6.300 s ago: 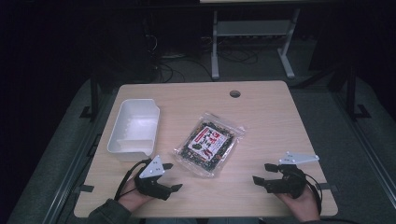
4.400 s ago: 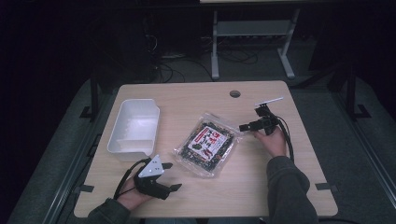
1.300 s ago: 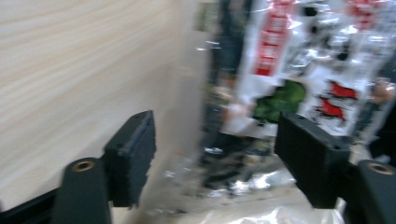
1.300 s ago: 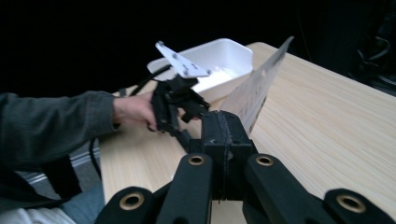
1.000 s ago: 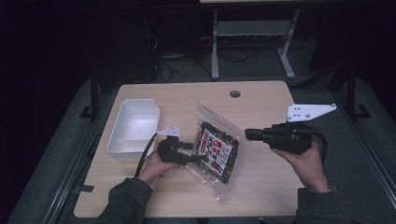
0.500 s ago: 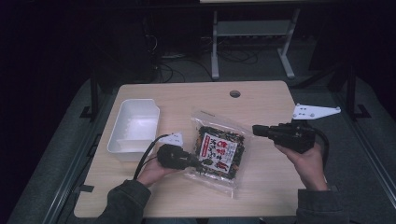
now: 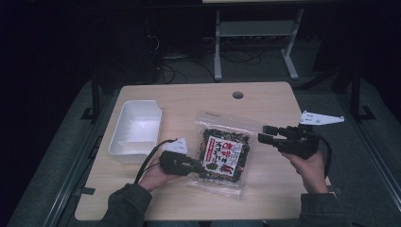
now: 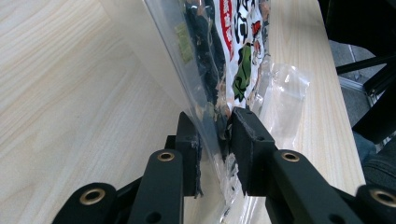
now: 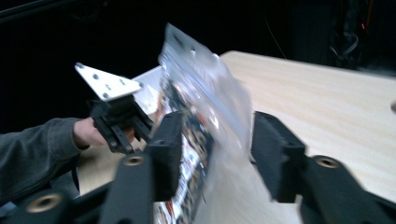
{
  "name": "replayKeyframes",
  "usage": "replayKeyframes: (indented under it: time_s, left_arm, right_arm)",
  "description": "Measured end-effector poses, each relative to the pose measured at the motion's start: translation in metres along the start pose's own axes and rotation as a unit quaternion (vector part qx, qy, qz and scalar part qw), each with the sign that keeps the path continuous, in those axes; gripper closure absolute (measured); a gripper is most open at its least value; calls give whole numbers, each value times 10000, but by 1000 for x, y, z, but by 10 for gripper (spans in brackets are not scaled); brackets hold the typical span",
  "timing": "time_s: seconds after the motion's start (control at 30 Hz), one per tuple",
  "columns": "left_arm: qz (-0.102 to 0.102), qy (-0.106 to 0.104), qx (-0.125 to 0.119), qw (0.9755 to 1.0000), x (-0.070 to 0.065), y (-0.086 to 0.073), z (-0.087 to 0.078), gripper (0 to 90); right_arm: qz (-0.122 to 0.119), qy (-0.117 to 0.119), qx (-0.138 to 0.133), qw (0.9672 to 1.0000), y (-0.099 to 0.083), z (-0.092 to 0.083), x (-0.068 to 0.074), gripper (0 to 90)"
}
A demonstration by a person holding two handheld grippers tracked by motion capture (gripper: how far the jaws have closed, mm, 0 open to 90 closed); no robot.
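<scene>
A clear snack bag [image 7: 222,153] with dark contents and a red-and-white label is tilted up off the wooden table [image 7: 189,99]. My left gripper [image 7: 198,166] is shut on the bag's left edge; in the left gripper view the pads [image 8: 243,135] pinch the plastic [image 8: 224,42]. My right gripper [image 7: 264,134] hovers at the bag's right edge. Its jaws have just been opening, and in the right gripper view the bag's edge [image 9: 201,84] stands between the spread pads [image 9: 275,154] without being pressed.
A white rectangular tray [image 7: 137,127] sits on the table's left side, beyond my left hand. A round cable hole [image 7: 238,94] lies near the far edge. Dark floor and a metal stand surround the table.
My left gripper closed on the bag's left edge. My right gripper sank a little, opened and released the bag's right side, and the bag now lies flatter.
</scene>
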State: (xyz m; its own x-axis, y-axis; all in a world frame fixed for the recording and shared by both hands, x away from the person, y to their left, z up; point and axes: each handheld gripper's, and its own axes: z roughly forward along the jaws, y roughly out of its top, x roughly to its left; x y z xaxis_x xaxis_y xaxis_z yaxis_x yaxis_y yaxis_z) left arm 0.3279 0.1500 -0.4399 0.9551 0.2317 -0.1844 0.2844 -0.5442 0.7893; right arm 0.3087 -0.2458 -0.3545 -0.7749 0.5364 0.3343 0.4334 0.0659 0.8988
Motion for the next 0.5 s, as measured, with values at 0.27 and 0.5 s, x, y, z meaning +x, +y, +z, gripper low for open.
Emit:
replayKeyframes:
  time_s: [0.27, 0.5]
  left_arm:
    - [16, 23, -6, 10000, -1, 0, 0, 727]
    - [32, 44, -26, 10000, -2, -1, -1, 727]
  right_arm:
    - [381, 330, 300, 9983, -23, 25, -10, 386]
    - [185, 497, 456, 9976, -28, 42, -4, 387]
